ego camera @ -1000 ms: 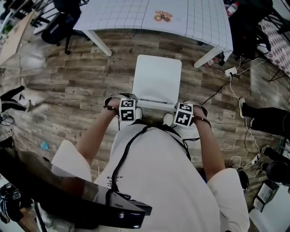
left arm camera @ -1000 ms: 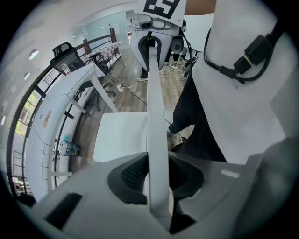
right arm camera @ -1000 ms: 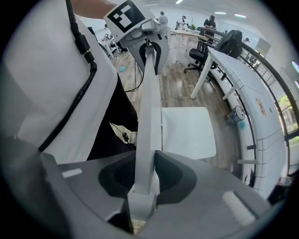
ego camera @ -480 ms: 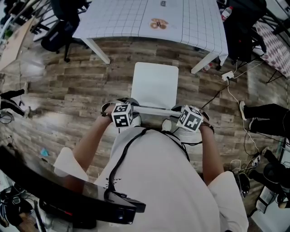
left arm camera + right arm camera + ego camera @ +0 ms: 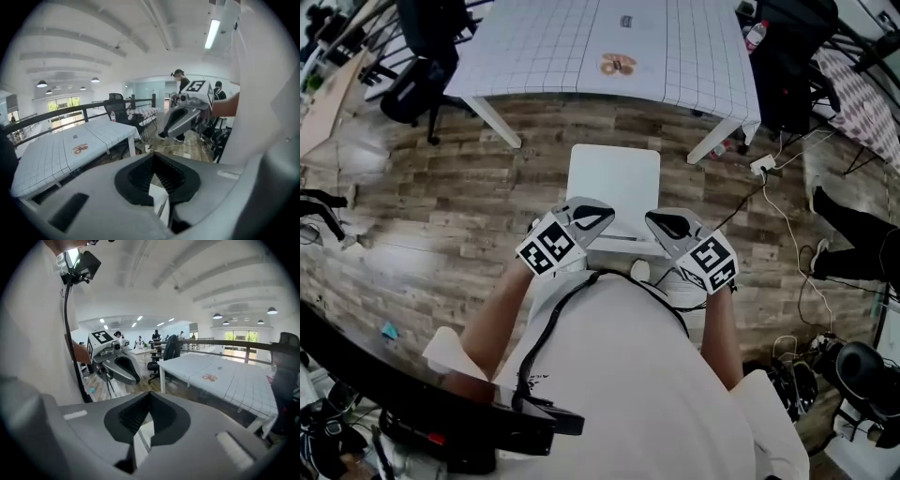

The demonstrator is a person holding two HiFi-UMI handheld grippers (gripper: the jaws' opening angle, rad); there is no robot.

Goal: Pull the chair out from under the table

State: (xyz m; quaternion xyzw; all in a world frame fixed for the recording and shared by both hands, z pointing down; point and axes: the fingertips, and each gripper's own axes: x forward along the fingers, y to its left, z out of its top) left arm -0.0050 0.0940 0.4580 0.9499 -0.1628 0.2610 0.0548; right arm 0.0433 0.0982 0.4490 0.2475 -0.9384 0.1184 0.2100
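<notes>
Upper left of the head view: black office chair on the wood floor, not part of the job.

Across the top of frame: surface with a white gridded cover. A small round item lies on it, too small to identify. Two white legs show at its lower edge.

Left of centre: left hand-held gripper, held above the chair's backrest and apart from it. Its jaws have just been closing and now sit together. Nothing is between them; its own view shows the black pads meeting, with only a sliver of white far below.

Centre: white chair, the task's thing. The seat is fully in view on the floor, and a strip of bare planks lies between its far edge and the surface. The backrest is at the person's body.

Right of centre: right hand-held gripper, a mirror of the left. Its jaws have also just been closing, are now together and hold nothing.

Right edge: power strip and loose cables on the floor.

Status, as judged: the pull looks complete, since the chair is clear of the surface and neither gripper holds it. No step appears to be left.
</notes>
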